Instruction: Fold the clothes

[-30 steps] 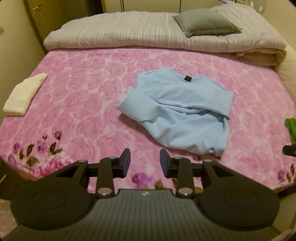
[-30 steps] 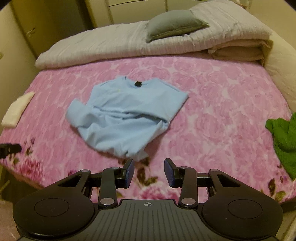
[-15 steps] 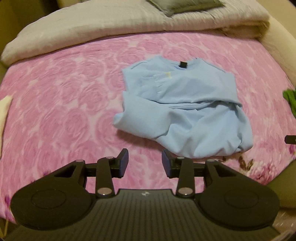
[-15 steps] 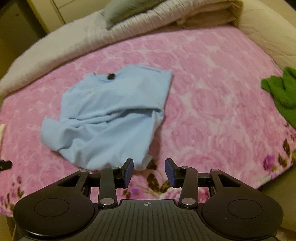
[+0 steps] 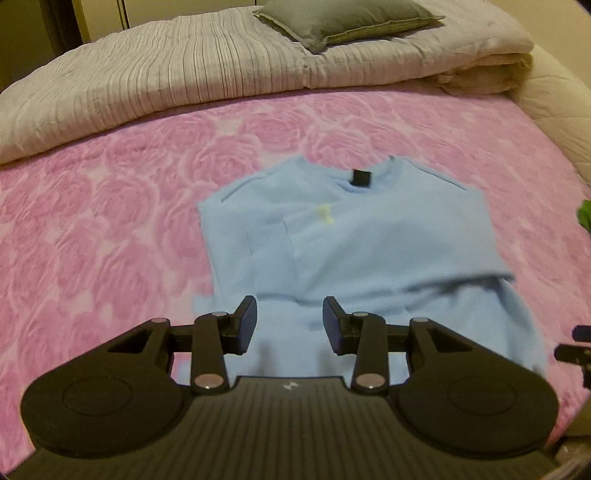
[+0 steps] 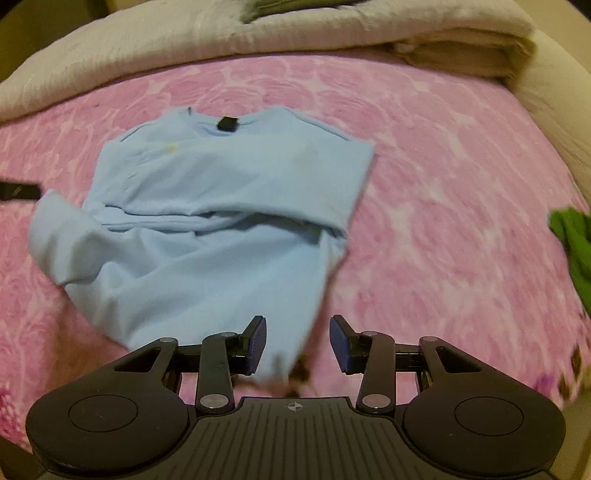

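- Loosely spread on a pink rose-patterned bedspread [image 5: 110,206], a light blue shirt [image 5: 369,243] lies collar away from the cameras, black neck tag [image 6: 227,123] showing, its upper part doubled over a rumpled lower half.
- Judging by the creases, a clean fold calls for gripping the near hem at two spread points and keeping the cloth taut; a bunched grab would likely trap wrinkles.
- Above the shirt's lower left area, the left gripper [image 5: 289,325] hangs with jaws parted, holding nothing.
- Over the near right hem, the right gripper [image 6: 297,345] is likewise spread wide and empty; contact with the cloth cannot be told.
- Beyond, a beige quilt [image 5: 166,77] and grey pillow [image 5: 343,18] line the bed's far end; a green garment [image 6: 572,243] lies at right.
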The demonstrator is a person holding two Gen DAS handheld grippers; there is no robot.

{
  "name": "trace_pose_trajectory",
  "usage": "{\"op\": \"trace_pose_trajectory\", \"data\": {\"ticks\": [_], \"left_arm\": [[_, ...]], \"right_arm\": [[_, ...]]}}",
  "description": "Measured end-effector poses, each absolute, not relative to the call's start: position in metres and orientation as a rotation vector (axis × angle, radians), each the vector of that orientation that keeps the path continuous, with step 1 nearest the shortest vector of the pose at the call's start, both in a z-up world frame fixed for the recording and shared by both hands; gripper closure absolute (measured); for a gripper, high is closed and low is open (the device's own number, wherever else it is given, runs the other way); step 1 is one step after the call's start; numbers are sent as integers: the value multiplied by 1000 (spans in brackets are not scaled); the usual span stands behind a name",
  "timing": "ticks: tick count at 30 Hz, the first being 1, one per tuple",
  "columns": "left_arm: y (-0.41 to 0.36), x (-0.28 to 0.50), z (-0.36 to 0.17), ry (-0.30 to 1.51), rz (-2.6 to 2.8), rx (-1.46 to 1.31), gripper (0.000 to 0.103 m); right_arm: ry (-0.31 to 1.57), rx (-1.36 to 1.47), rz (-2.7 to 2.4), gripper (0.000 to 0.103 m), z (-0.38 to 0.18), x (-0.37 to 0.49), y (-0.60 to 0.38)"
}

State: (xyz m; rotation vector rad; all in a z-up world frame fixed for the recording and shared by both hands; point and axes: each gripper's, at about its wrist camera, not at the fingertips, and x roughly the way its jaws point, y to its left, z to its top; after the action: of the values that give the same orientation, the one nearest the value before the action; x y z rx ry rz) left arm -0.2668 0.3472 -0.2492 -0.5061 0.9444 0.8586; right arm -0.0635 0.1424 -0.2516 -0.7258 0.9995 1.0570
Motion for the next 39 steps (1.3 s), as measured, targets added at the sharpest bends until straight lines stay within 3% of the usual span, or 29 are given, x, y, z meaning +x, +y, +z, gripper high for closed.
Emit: {"op": "trace_pose_trajectory", "data": {"ticks": [11,27,28,29,34,39], "left_arm": [[345,-289,-346,1170,887,-609,70],[358,-288,-341,1081,958,-764,70],[359,-284,-340,1084,953,-754,70],[360,-281,-339,1088,949,-745,70],[359,-251,-327,1096,852,-632,70],[343,-200,-329,1141,696,-392,69]], "right_arm": [[826,-869,1288,61,-306,-70,229],[259,-1342,1580,64,-417,-122,286],[284,-1320,1602,79,-416,-118,287],[323,-1271,1610,102,-411,-110,288],[623,-689,1439,102,-334,-19,286],[708,-172,777,102,-240,137,195]]}}
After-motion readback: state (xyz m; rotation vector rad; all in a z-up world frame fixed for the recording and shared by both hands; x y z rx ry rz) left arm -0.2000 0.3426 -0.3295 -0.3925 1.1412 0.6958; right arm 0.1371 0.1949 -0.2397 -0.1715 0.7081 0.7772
